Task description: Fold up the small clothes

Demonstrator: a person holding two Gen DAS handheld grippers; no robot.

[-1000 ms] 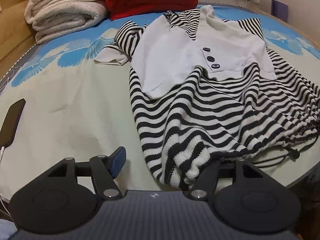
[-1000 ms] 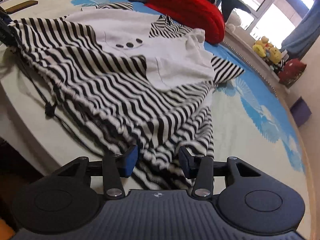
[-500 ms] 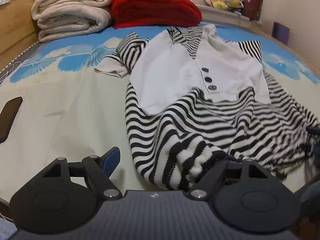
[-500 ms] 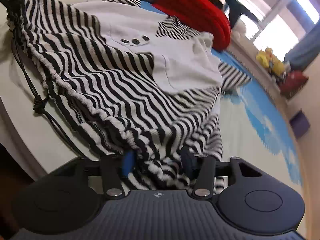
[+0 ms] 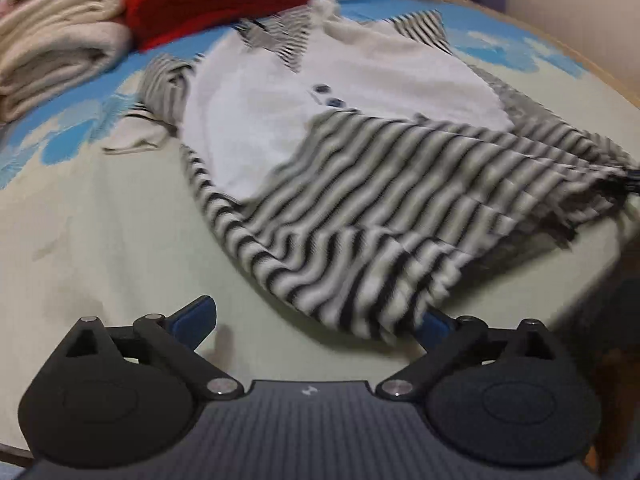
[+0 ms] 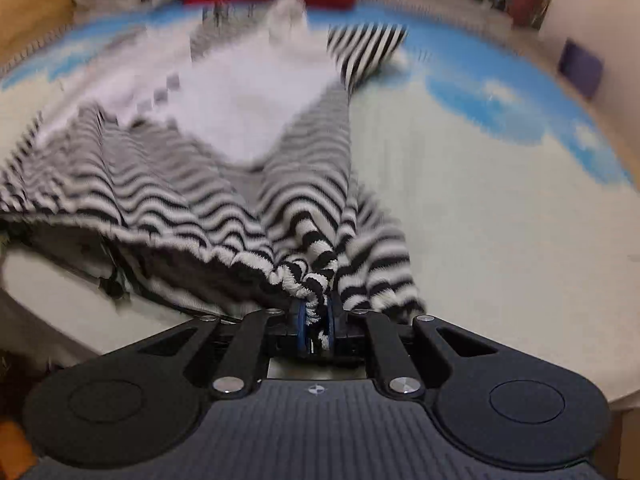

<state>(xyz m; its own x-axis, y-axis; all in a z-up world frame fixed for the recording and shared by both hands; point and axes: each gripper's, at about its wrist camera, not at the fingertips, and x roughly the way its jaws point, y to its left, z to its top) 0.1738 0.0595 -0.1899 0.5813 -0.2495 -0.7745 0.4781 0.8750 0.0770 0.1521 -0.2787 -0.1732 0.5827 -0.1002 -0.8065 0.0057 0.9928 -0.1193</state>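
Striped knit of the small garment (image 6: pixel 224 200), spread on the bed (image 6: pixel 500 240), is now pinched at its hem by the right gripper (image 6: pixel 316 320) — jaws just closed. The left gripper (image 5: pixel 316 320) has just been opened wide — hem corner between, ungripped; folding not begun.

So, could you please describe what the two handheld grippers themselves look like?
Both match: the left gripper and right gripper have black linkage arms with silver pivot screws, round black side housings, blue finger pads and a ribbed dark grey body bearing a small white logo.
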